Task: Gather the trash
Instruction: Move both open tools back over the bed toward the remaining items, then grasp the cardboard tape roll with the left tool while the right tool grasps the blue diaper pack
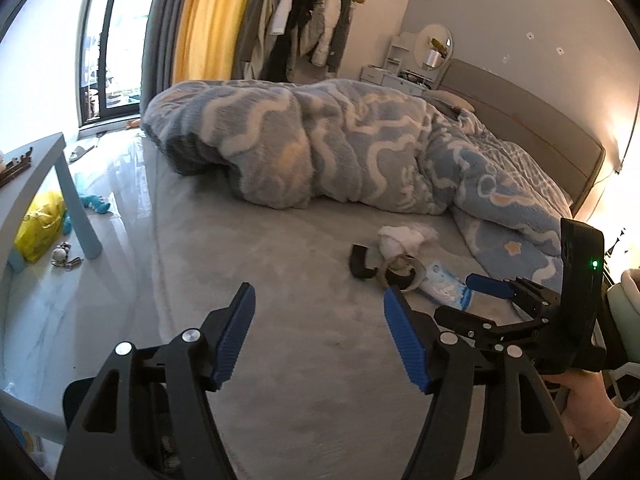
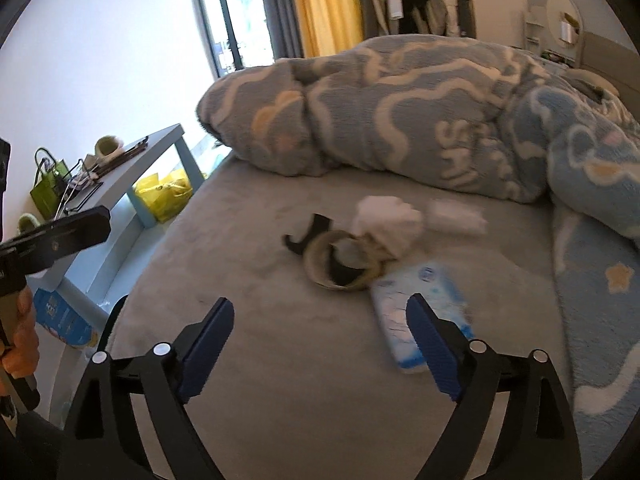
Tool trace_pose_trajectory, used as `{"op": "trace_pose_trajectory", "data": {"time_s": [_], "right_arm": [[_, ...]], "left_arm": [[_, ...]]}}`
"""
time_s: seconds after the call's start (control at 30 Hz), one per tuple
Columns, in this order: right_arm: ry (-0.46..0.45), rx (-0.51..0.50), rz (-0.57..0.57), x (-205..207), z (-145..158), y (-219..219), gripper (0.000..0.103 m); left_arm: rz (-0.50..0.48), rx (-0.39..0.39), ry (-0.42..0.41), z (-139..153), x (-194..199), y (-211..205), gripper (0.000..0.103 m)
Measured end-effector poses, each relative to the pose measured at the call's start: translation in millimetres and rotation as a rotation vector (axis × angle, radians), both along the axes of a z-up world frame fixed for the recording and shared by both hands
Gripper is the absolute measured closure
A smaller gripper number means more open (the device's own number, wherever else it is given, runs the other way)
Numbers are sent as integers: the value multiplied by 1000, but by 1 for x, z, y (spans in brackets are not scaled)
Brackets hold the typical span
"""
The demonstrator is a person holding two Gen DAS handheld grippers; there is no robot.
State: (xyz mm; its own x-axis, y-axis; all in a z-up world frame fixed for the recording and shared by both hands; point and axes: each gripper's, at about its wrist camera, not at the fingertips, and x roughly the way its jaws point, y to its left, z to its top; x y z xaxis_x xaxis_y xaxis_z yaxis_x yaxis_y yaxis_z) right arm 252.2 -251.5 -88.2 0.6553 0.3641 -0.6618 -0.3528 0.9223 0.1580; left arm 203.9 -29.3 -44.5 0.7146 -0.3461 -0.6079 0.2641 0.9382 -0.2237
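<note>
Both grippers — left [image 1: 320, 344], right [image 2: 320, 344] — fingers spread, empty, above tissue pack [image 2: 424, 312] on bed [image 2: 280, 360].

A rumpled blue blanket [image 2: 420, 120] lies at twelve o'clock; a blue side table [image 2: 160, 148] stands at nine, yellow bag [image 2: 164, 194] beneath.

- We read pale letters "SH" woven into the blue blanket [image 2: 460, 136]; the rest of the word is lost in a fold.
- We see print on the blue-white packet [image 2: 420, 308], too blurred to read.
</note>
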Motion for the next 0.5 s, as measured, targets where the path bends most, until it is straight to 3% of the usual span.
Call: {"op": "trace_pose_trajectory", "data": {"time_s": [0.5], "right_arm": [[66, -72, 1, 18, -31, -44, 12]], "left_arm": [[-120, 1, 72, -32, 31, -83, 25]]}}
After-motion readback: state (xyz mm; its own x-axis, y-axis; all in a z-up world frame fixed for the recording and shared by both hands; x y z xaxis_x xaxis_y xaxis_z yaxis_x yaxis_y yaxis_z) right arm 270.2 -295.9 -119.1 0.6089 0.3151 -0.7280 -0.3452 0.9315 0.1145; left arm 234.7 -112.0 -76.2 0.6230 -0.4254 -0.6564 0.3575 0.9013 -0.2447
